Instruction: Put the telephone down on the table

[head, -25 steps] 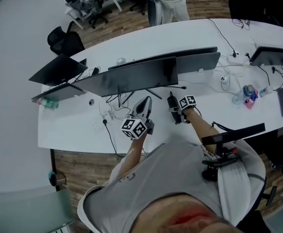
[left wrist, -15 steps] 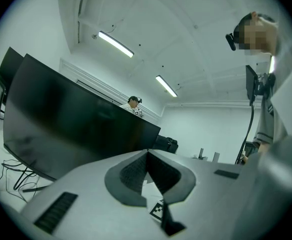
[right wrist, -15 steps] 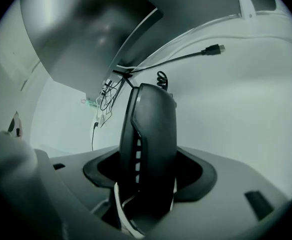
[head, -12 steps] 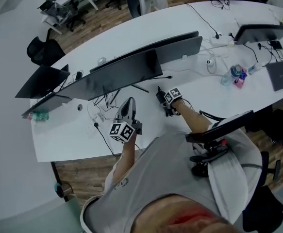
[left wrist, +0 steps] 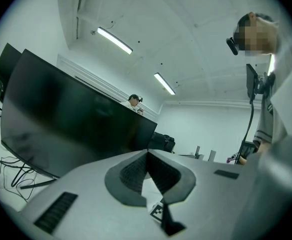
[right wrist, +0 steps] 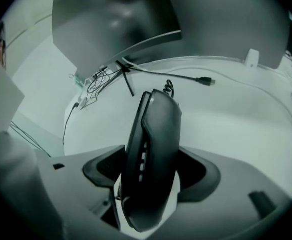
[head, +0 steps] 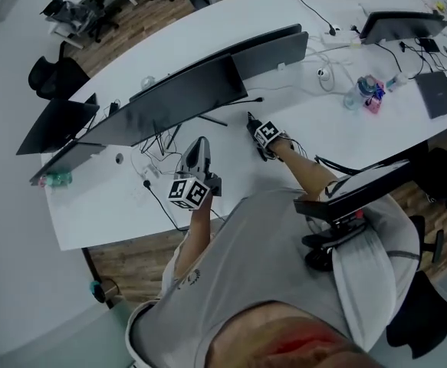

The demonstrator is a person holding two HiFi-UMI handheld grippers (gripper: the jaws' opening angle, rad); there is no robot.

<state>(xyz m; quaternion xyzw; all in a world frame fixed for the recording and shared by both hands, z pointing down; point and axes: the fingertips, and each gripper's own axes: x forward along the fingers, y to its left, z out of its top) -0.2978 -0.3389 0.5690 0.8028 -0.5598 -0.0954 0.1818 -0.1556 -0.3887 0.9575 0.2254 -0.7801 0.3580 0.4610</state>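
1. The left gripper (head: 198, 146) sits left of centre in the head view, over the long white curved worktop (head: 346, 152). It points toward the row of dark flat monitors (head: 185, 102).
2. In the left gripper view, the left gripper (left wrist: 147, 155) has its jaws pressed together with nothing between them. Its camera tilts upward, taking in the back of a monitor (left wrist: 60, 119) at the left of the frame and two ceiling strip lights (left wrist: 114, 40) near the top.
3. The right gripper (head: 254, 125) lies at the centre of the head view, just right of the left one and close to the monitor stands.
4. In the right gripper view, the right gripper (right wrist: 153, 176) has its jaws clamped on the sides of a dark grey, elongated plastic telephone handset (right wrist: 158, 129). The handset stands between the pads and runs away from the camera toward the frame's centre.
5. A short coiled cord (right wrist: 170, 86) shows at the handset's far end. Whether that end touches the worktop (right wrist: 246, 124) cannot be told.
6. A thin black cable with a plug (right wrist: 186, 77) lies on the worktop beyond the handset, in the upper middle of that frame.
7. At the upper right of the head view stand a clear bottle (head: 355, 98) and a closed grey laptop (head: 436, 94), well apart from both grippers.
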